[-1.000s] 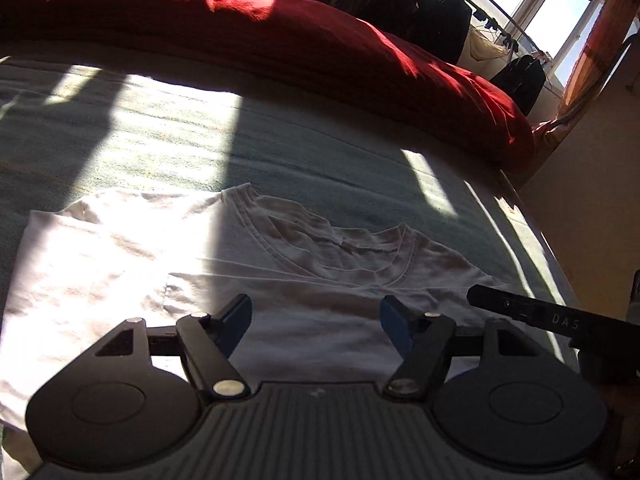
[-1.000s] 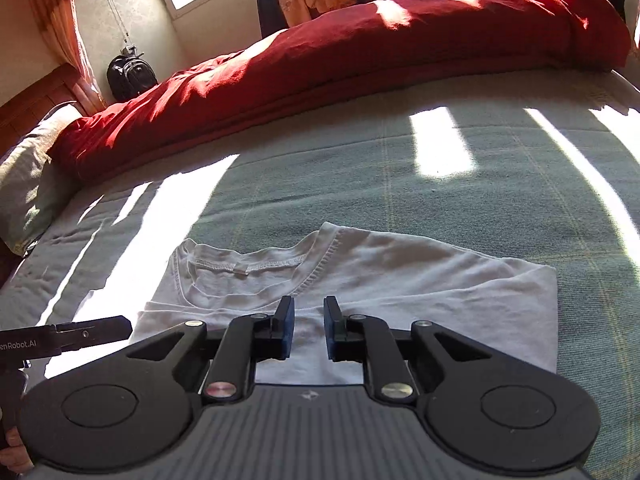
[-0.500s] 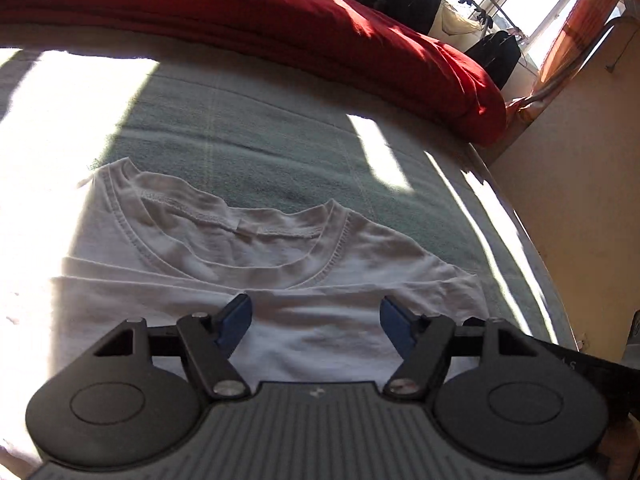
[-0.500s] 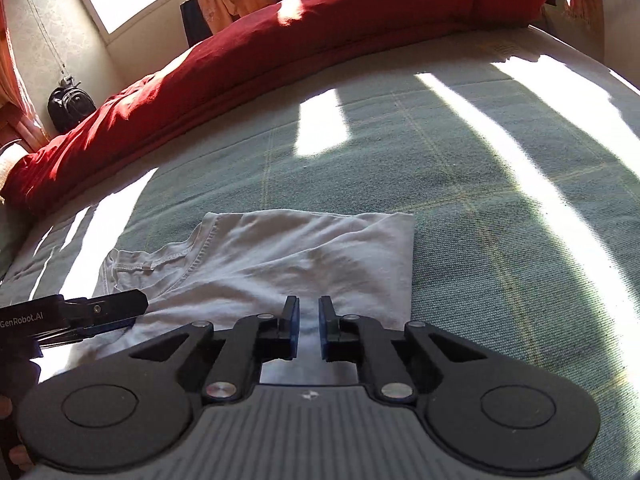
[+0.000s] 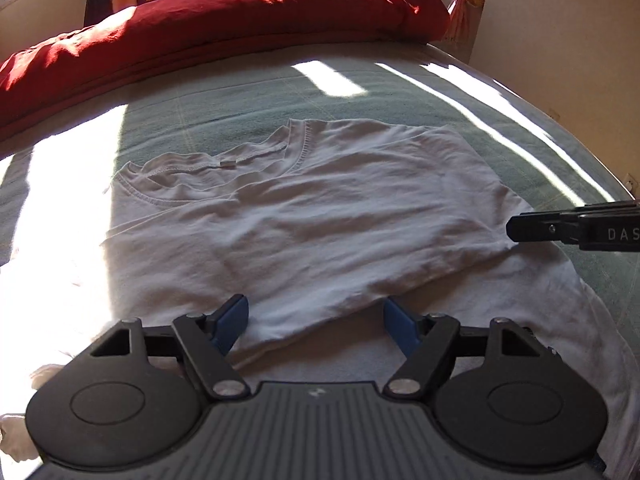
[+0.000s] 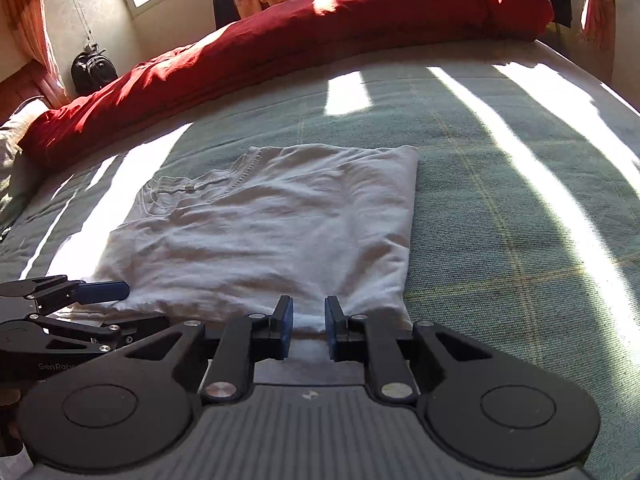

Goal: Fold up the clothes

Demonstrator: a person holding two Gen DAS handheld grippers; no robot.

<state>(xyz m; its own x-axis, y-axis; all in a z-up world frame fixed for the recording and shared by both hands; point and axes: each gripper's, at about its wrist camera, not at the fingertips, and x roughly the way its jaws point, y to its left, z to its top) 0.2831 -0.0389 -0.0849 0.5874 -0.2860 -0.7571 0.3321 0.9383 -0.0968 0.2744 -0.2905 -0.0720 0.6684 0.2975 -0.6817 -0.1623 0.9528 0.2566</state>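
A white T-shirt (image 5: 320, 220) lies on the green bed cover (image 5: 240, 112), neck to the far left, with one side folded over so a diagonal fold edge runs across its near part. My left gripper (image 5: 316, 320) is open wide, low over the near fold edge, with nothing between its fingers. My right gripper (image 6: 309, 326) is at the near right corner of the T-shirt (image 6: 280, 220). Its jaws stand a narrow gap apart and white fabric shows in that gap. The right gripper (image 5: 514, 228) appears in the left wrist view, and the open left gripper (image 6: 140, 306) in the right wrist view.
A red duvet (image 6: 320, 32) is bunched along the far side of the bed. A black backpack (image 6: 92, 72) hangs on the wall at far left, and clothes hang by the window. The bed's right edge (image 5: 580, 148) meets a cream wall. Bare bed cover (image 6: 500, 200) lies right of the shirt.
Both grippers have swung round and dropped closer to the shirt's near edge. The right jaws narrowed, then widened slightly. The left jaws stay wide open.
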